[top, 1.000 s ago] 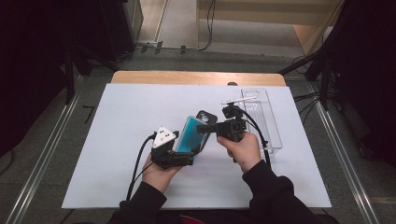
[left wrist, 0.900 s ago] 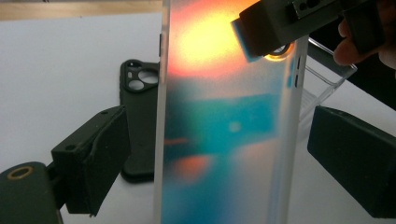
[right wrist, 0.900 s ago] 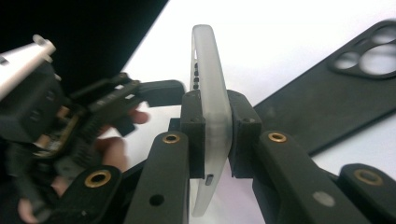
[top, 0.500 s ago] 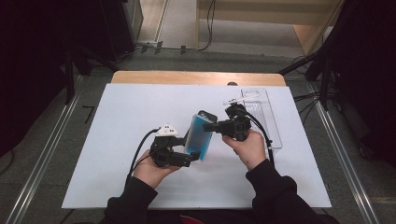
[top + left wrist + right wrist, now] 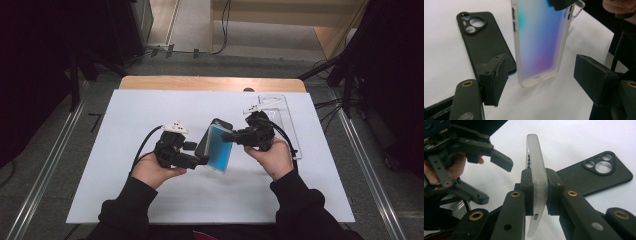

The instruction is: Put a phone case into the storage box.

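On the table (image 5: 125,195), the black phone case (image 5: 212,134) is laid flat near the middle. The translucent case (image 5: 220,155) is held upright on edge just in front of it, between the left gripper (image 5: 200,160) and the right gripper (image 5: 231,135). A clear tray (image 5: 292,135) is set at the table's right side, behind the right gripper.

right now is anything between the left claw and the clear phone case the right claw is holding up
Nothing visible. The left claw is open, its jaws have just been closing, and the clear phone case stands just ahead of the gap with bare white table between. The black case lies flat off to one side. The right claw is clamped on the clear case's edge.
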The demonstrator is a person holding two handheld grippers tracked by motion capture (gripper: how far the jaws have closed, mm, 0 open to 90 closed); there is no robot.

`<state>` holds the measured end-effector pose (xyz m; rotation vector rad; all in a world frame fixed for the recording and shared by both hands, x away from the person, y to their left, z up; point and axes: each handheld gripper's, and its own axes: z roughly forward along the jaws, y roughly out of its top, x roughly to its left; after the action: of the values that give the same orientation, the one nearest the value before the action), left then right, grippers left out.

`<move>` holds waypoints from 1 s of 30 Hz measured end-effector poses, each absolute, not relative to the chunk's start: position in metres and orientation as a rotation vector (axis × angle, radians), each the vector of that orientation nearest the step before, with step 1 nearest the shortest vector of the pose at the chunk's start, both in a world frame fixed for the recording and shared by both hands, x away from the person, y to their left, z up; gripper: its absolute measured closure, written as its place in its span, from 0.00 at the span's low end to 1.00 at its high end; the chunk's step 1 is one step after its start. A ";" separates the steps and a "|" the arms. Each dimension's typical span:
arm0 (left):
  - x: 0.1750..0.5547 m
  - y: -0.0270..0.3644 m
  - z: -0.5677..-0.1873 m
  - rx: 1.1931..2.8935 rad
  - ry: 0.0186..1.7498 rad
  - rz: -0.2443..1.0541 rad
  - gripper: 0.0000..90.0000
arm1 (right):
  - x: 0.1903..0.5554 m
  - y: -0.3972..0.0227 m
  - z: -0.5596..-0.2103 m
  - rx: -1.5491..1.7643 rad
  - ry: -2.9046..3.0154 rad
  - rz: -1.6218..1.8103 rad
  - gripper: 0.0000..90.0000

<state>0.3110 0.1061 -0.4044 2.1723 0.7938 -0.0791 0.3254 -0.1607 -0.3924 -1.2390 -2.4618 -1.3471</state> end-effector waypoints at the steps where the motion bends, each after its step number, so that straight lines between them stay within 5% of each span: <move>1: 0.313 0.105 -0.403 2.181 0.798 -0.090 0.30 | 0.325 -0.161 -0.392 -1.226 -2.465 -1.352 0.85; 30: 0.319 0.106 -0.391 2.269 0.510 -0.180 0.41 | 0.314 -0.148 -0.390 -0.575 -2.645 -1.331 0.85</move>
<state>0.3189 0.1056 -0.3913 2.2695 0.5105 -0.1799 0.3143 -0.1481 -0.3903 -0.5750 -2.6453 -1.3310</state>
